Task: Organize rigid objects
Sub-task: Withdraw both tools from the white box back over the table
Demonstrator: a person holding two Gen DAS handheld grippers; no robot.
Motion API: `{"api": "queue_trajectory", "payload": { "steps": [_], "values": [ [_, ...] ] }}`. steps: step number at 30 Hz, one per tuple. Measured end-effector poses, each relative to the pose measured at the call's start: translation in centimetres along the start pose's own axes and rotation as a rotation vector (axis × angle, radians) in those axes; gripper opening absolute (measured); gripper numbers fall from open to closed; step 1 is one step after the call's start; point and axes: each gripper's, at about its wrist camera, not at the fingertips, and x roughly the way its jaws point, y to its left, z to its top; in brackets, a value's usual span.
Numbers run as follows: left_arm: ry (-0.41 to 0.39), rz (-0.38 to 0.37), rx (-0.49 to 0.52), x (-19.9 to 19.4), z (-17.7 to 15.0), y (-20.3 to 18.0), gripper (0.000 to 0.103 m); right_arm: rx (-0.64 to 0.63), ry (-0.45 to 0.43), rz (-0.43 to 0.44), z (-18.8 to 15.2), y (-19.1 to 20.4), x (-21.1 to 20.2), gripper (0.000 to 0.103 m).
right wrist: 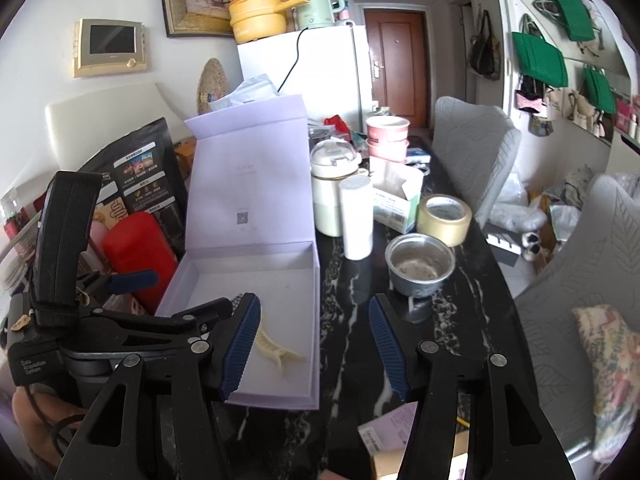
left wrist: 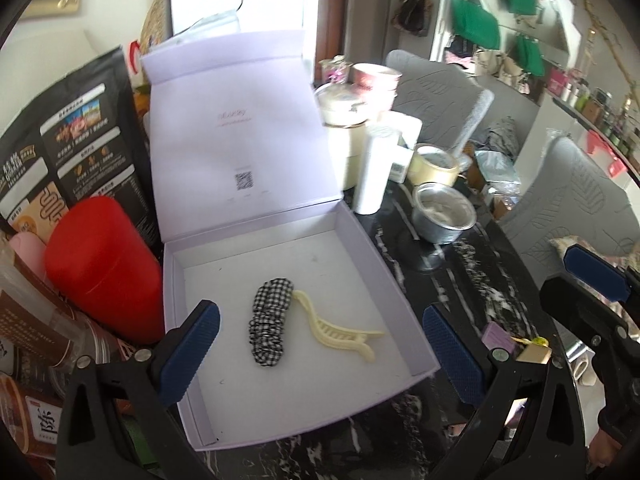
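while the left gripper (left wrist: 320, 344) tilts down over the open lilac box (left wrist: 400, 292), its blue ridged pads stand as wide as they go with nothing between them. inside the box, on the white floor, lie a black-and-white checked scrunchie (left wrist: 269, 320) and a cream plastic hair clip (left wrist: 340, 334), touching each other. the lid stands upright behind, matte card with a small printed code. a glossy red canister (left wrist: 102, 264) sits just left of the box, a black printed pouch (left wrist: 76, 136) behind it. the table (left wrist: 460, 280) is black stone with white veins; a steel bowl (left wrist: 444, 212) and a tape roll (left wrist: 434, 164) sit to the right.

from the right wrist, the right gripper (right wrist: 314, 344) points down over the box's right wall and the table, jaws partway apart and empty. the left gripper's black body and a hand (right wrist: 36, 420) show at lower left. grey leaf-embossed chairs (right wrist: 472, 148) flank the table; green bags (right wrist: 540, 58) hang on the far wall beside a brown door (right wrist: 396, 64).
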Motion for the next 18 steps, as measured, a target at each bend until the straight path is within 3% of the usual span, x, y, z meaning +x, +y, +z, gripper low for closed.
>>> {"api": "queue_trajectory", "payload": {
  "steps": [18],
  "values": [
    [-0.061, -0.190, 0.235, -5.4, -3.1, -8.4, 0.103, 0.043, -0.070, -0.177, -3.7, -2.1, -9.6, 0.057]
  ]
}}
